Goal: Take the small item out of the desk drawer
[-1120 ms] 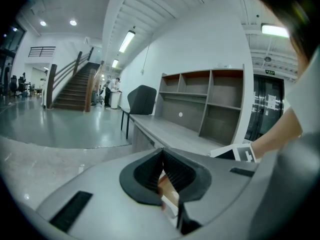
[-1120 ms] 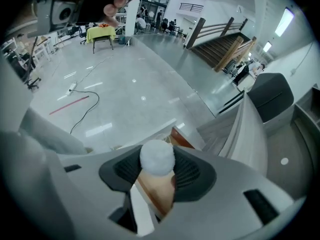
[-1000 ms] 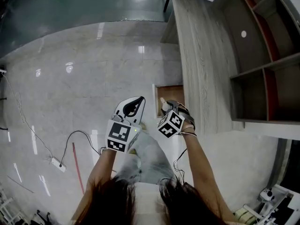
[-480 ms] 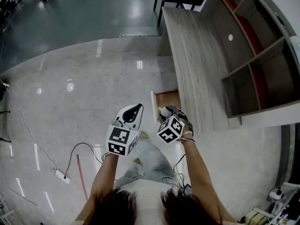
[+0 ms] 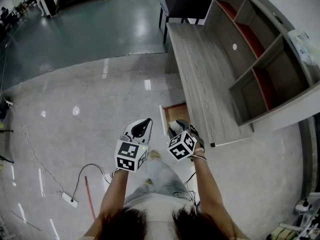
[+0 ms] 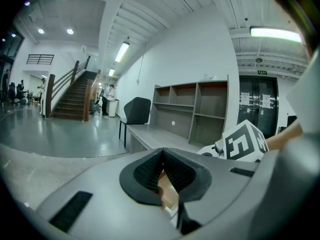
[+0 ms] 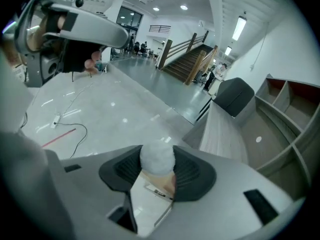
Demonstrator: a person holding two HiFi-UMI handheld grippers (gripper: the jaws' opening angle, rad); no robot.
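A small white fuzzy ball (image 7: 157, 158) sits between the ribbed pads of my right gripper (image 7: 158, 153), which is shut on it. In the head view this gripper (image 5: 176, 128) hangs just above the open drawer (image 5: 175, 112) at the front edge of the grey wooden desk (image 5: 200, 69). The drawer's wooden inside shows below the ball. My left gripper (image 5: 144, 123) is held beside the right one, to its left, over the floor. Its pads (image 6: 150, 170) meet at the tips, and nothing is between them.
A black chair (image 5: 186, 1) stands at the desk's far end. An open shelf unit (image 5: 260, 59) rises along the desk's right side. On the shiny floor at the left lie a cable with a power strip (image 5: 67, 199) and a red stick (image 5: 89, 196).
The head view has tilted, so the chair and more of the shelves now show. Both grippers stay close together by the open drawer, the right one still shut on the ball.
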